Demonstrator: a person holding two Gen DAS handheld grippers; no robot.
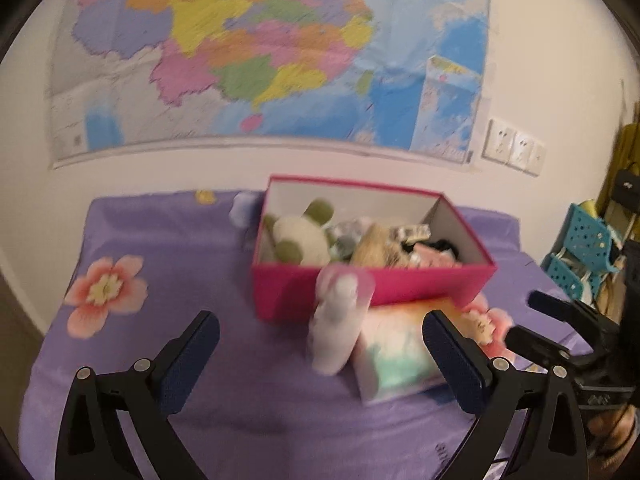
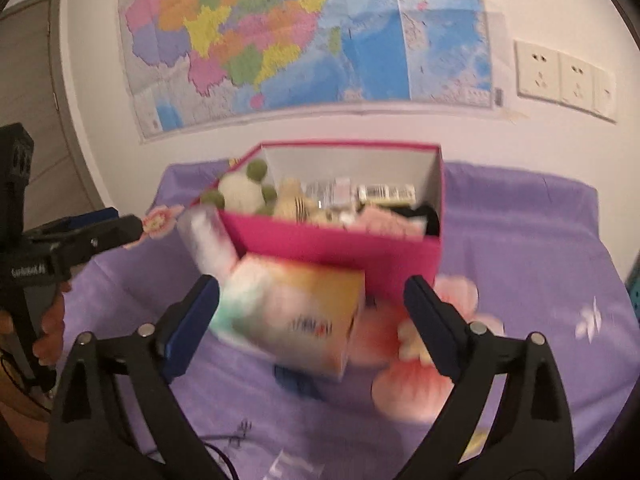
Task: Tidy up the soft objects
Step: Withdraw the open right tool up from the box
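Note:
A pink open box [image 1: 360, 292] stands on the purple sheet, holding a white-and-green panda plush [image 1: 300, 238], a tan plush [image 1: 372, 246] and other soft items. A blurred white-and-pink soft toy [image 1: 336, 320] stands upright against the box's front wall. Beside the toy lies a pastel tissue pack [image 1: 396, 360]. My left gripper [image 1: 320, 364] is open just short of the toy, with nothing pressed by its pads. My right gripper [image 2: 316, 320] is open too, and the tissue pack [image 2: 296, 312] lies loose between its fingers. In the right wrist view the toy [image 2: 208, 240] leans at the pink box's [image 2: 340, 248] left corner.
The bed's purple flowered sheet [image 1: 160, 340] runs up to a white wall with a large map [image 1: 260, 60] and wall sockets [image 1: 514, 146]. Teal perforated baskets [image 1: 580, 248] stand at the right. A door [image 2: 28, 100] is at the left. A dark cable [image 2: 236, 436] lies near the front.

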